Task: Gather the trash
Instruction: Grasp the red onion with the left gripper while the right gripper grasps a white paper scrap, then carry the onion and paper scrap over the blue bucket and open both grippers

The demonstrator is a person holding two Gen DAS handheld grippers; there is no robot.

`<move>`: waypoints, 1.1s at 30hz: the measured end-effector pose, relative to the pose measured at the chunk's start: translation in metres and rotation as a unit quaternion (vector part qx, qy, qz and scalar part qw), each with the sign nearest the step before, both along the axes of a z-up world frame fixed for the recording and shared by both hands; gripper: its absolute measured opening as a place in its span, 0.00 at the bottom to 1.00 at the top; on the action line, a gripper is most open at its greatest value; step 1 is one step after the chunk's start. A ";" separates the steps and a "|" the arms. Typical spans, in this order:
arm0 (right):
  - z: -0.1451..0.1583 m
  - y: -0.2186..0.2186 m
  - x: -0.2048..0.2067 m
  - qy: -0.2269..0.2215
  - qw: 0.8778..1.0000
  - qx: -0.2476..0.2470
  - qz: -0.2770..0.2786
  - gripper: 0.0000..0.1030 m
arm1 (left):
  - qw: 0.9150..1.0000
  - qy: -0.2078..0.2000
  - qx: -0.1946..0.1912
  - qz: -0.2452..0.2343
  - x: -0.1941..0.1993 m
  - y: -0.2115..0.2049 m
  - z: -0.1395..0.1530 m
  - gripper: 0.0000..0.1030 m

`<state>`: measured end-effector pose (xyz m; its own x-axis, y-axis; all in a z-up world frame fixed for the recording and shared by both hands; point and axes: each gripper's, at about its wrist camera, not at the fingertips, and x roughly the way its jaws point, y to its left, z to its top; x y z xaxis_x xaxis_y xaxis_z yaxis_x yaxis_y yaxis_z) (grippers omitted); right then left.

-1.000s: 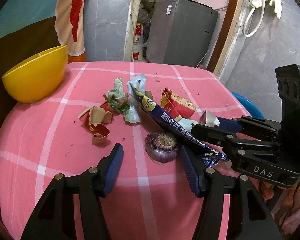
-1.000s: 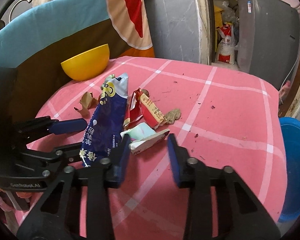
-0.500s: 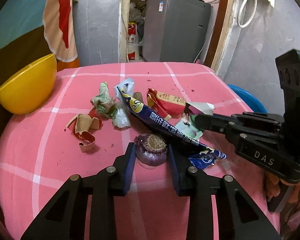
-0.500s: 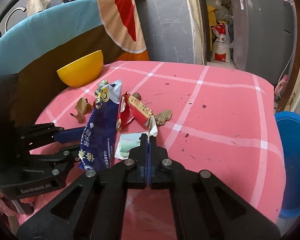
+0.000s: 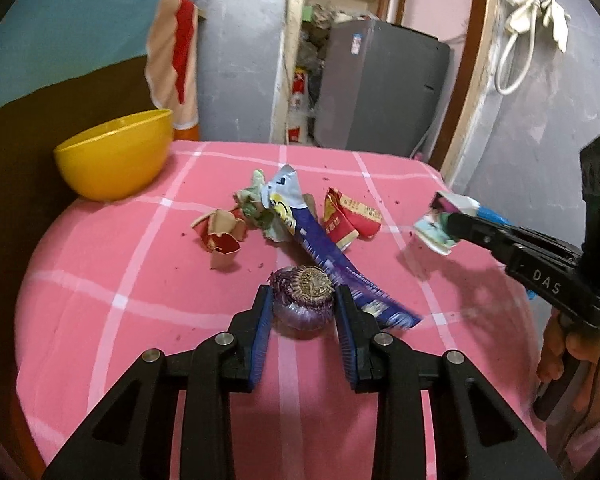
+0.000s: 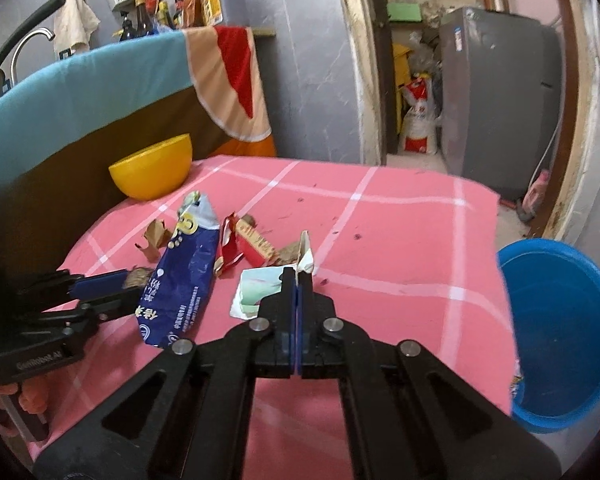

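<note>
Left gripper (image 5: 302,312) jaws clamp the onion (image 5: 303,300), low centre; right gripper (image 6: 298,284) jaws pinch the wrapper (image 6: 256,288), probably to bin both in the tub (image 6: 560,320).

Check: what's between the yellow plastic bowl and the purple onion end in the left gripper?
Left wrist view: only a torn brown-and-red paper scrap between yellow bowl and onion end; otherwise bare pink cloth.

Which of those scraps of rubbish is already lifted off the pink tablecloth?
The pale green-and-white paper scrap, pinched in the right gripper, hangs above its own shadow. The blue wrapper, red packet and torn brown paper lie flat.
</note>
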<state>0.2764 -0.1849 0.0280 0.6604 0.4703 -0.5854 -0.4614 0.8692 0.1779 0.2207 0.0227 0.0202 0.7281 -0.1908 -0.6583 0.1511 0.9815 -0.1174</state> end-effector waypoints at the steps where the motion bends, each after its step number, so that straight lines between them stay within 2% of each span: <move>1: 0.003 -0.003 -0.003 -0.006 1.000 0.003 -0.004 0.19 | 1.000 -0.008 0.001 0.007 -0.003 0.000 0.002 0.26; 6: 0.024 -0.023 -0.020 -0.051 0.998 0.020 -0.029 0.19 | 0.998 -0.068 0.004 0.015 -0.018 -0.015 0.020 0.26; 9: 0.038 -0.035 -0.030 -0.085 0.995 0.032 -0.048 0.19 | 0.994 -0.112 -0.011 0.010 -0.021 -0.030 0.034 0.26; 14: 0.062 -0.062 -0.049 -0.158 0.982 0.045 -0.096 0.20 | 0.984 -0.174 -0.035 -0.008 -0.021 -0.054 0.057 0.26; 18: 0.078 -0.087 -0.062 -0.213 0.965 0.052 -0.140 0.20 | 0.975 -0.216 -0.048 -0.029 -0.019 -0.082 0.074 0.26; 25: 0.098 -0.133 -0.078 -0.280 0.936 0.035 -0.213 0.20 | 0.964 -0.247 -0.073 -0.068 0.000 -0.131 0.095 0.26; 30: 0.103 -0.166 -0.081 -0.293 0.921 0.029 -0.255 0.20 | 0.957 -0.258 -0.090 -0.093 0.013 -0.171 0.098 0.26; 33: 0.101 -0.183 -0.080 -0.289 0.917 0.021 -0.274 0.20 | 0.957 -0.255 -0.089 -0.109 0.022 -0.192 0.098 0.26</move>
